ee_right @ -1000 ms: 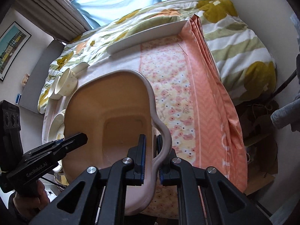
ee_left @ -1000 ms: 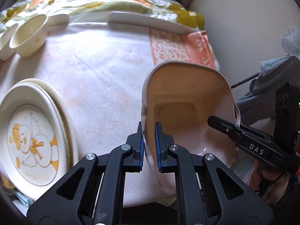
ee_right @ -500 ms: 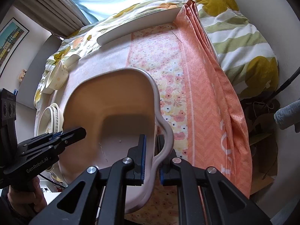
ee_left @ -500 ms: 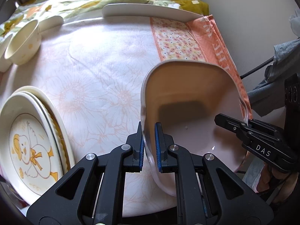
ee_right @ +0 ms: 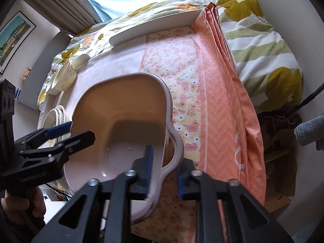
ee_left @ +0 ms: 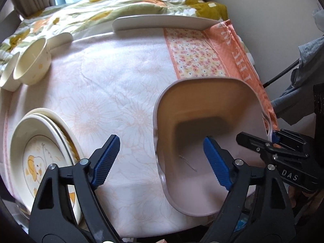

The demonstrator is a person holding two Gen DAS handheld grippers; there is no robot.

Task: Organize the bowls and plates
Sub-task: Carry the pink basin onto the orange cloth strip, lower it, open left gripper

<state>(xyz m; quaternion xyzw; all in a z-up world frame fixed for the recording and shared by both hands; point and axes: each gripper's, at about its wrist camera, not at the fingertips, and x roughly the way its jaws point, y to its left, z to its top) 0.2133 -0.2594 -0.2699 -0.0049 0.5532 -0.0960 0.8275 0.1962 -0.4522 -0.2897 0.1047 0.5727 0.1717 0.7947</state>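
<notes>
A large pale pink basin [ee_left: 212, 125] rests on the pink floral cloth [ee_left: 113, 93] at the table's front right. My left gripper [ee_left: 162, 158] is open, its fingers straddling the basin's left rim without touching. My right gripper [ee_right: 164, 172] is open too, its pads either side of the basin's [ee_right: 125, 125] right handle. A stack of cream duck plates [ee_left: 42, 154] lies front left. Two cream bowls [ee_left: 30, 64] sit far left, also seen in the right wrist view [ee_right: 62, 77].
A long white oval platter [ee_left: 162, 22] lies at the table's far edge against a green-and-yellow quilt [ee_left: 125, 4]. An orange patterned cloth [ee_right: 220, 101] hangs over the right side. A wall and grey clothing [ee_left: 307, 64] stand to the right.
Both grippers have opened and let go of the basin's rim and handle. The basin has come down onto the cloth.
</notes>
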